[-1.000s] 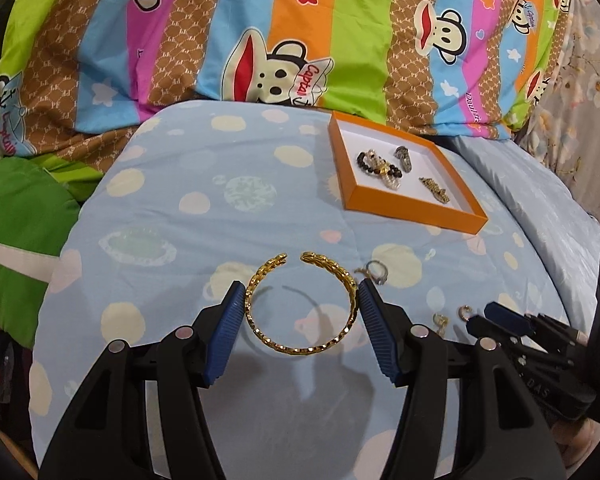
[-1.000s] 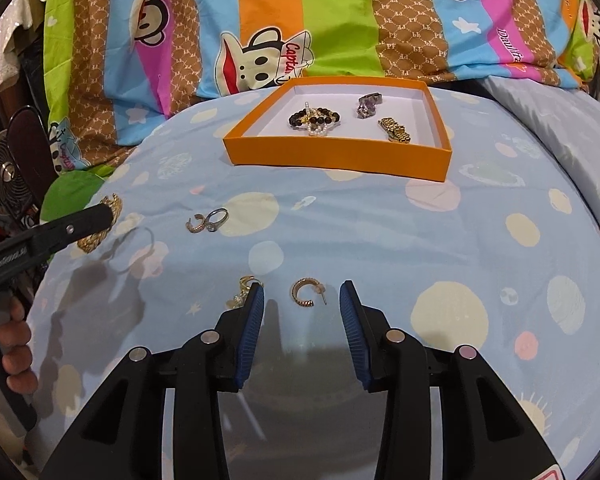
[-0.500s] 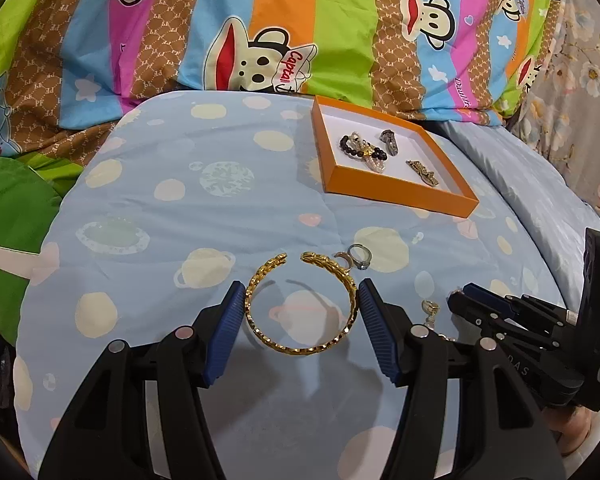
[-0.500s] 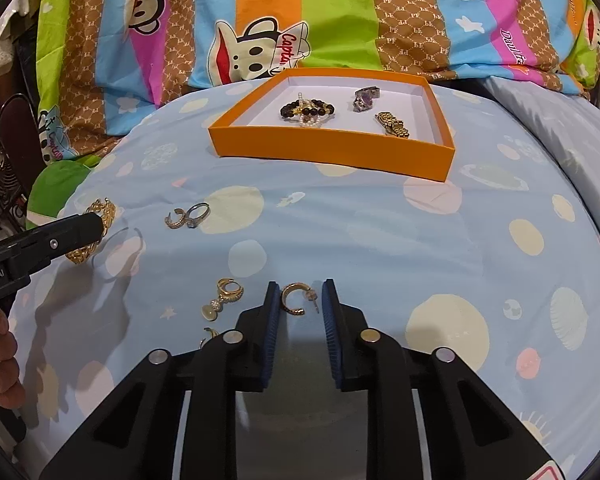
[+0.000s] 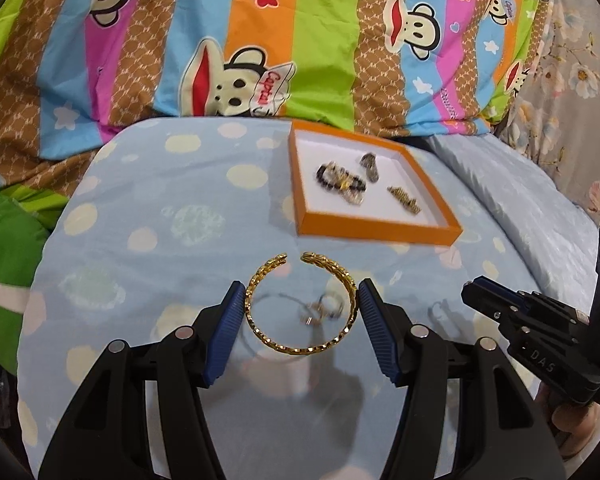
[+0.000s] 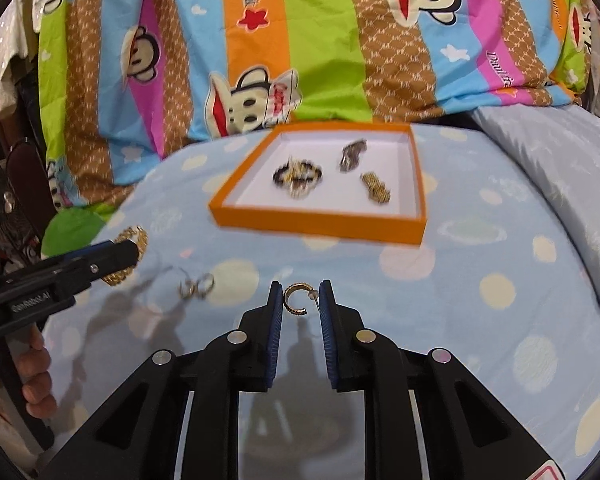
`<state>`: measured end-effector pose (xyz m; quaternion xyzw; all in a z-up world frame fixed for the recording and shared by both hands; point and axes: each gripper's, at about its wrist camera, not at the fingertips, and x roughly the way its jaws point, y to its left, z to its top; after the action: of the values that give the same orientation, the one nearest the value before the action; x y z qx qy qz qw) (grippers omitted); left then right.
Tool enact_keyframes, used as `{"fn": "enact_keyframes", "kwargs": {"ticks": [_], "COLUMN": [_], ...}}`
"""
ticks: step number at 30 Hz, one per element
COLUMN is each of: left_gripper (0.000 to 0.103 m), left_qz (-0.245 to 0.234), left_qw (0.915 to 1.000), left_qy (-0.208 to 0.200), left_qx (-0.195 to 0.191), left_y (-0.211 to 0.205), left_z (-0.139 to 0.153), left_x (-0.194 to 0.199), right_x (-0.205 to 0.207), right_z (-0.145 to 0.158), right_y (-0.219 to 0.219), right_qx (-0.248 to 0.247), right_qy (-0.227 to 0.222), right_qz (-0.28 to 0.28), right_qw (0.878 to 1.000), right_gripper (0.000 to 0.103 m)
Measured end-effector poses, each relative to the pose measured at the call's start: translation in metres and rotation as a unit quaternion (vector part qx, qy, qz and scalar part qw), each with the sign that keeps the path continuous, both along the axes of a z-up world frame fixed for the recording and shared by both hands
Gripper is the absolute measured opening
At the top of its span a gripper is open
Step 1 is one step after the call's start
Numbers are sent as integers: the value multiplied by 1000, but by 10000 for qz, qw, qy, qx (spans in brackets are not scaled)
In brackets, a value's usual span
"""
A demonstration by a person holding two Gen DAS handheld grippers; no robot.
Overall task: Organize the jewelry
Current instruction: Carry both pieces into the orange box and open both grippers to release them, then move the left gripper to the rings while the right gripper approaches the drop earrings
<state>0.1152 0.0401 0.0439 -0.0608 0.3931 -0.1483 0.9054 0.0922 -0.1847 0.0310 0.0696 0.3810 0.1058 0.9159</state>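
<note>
My left tool [image 5: 301, 304] is gripping the gold open bangle [image 5: 300, 308] across its width, both blue pads [image 5: 226, 320] pressing on its sides, its gap pointing away from me toward the orange tray [image 5: 376, 230]. The bangle is hanging clear above the dotted blue bed cover [image 5: 172, 208], casting a ring of shadow there, and a pair of small rings [image 5: 324, 308] is lying on the cover beneath it, showing through its loop.

My right tool [image 6: 300, 300] is pinching a small gold hoop earring [image 6: 294, 300] between its fingertips; its jaws have just been closing on it, and the earring is sitting lifted off the cover. To its left the small rings [image 6: 198, 286] are resting on the cover, and further left my left tool [image 6: 112, 256] is showing with the bangle [image 6: 130, 240] in it and my hand [image 6: 36, 380] around its handle.

The tray [image 6: 320, 220] is lying ahead of both tools, well apart from them, on the far part of the cover. Inside it are sitting a dark beaded bracelet [image 6: 296, 178], a greyish piece [image 6: 352, 156] and a small gold piece [image 6: 376, 188], all too blurred to tell further. Behind is draping a striped cartoon-monkey quilt [image 6: 300, 40].
</note>
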Motion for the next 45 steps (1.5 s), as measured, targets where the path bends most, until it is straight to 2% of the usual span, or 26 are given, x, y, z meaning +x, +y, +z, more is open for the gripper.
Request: {"fn": "enact_keyframes", "kwargs": {"ticks": [3, 8, 13, 18, 24, 31, 33, 34, 39, 43, 45], "left_gripper": [56, 56, 56, 56, 56, 57, 58, 62, 70, 71, 72], "left_qz": [-137, -306, -510, -552, -550, -564, -573, -549, -487, -275, -178], "left_qw": [9998, 9989, 9985, 9984, 9981, 9981, 9980, 9982, 9987, 9979, 9975], "left_qy": [-64, -348, -206, 98, 253, 87, 55, 41, -132, -401, -471], "left_qx": [-156, -69, 58, 86, 92, 243, 247, 239, -33, -421, -487], "left_y": [-13, -48, -82, -94, -94, -98, -98, -97, -89, -65, -51], "left_z": [13, 23, 1, -28, -45, -47, -47, -47, -40, -14, -4], "left_x": [24, 65, 103, 121, 127, 123, 123, 123, 120, 108, 99], "right_x": [23, 69, 108, 128, 133, 133, 132, 131, 123, 98, 79], "right_z": [14, 18, 0, -20, -32, -39, -39, -39, -29, -9, 0], "right_y": [-11, -26, -29, -26, -24, -25, -26, -26, -36, -47, -53], "right_qx": [104, 178, 161, 151, 46, 20, 12, 8, 113, 123, 145], "right_qy": [-117, -125, 80, 297, 359, 412, 359, 336, 114, -228, -368], "right_qz": [-105, -262, -311, -288, -339, -369, -401, -423, -570, -699, -723], "right_qw": [9998, 9994, 9994, 9990, 9988, 9985, 9985, 9985, 9982, 9972, 9966], "right_gripper": [17, 17, 17, 17, 18, 18, 19, 20, 30, 32, 33]}}
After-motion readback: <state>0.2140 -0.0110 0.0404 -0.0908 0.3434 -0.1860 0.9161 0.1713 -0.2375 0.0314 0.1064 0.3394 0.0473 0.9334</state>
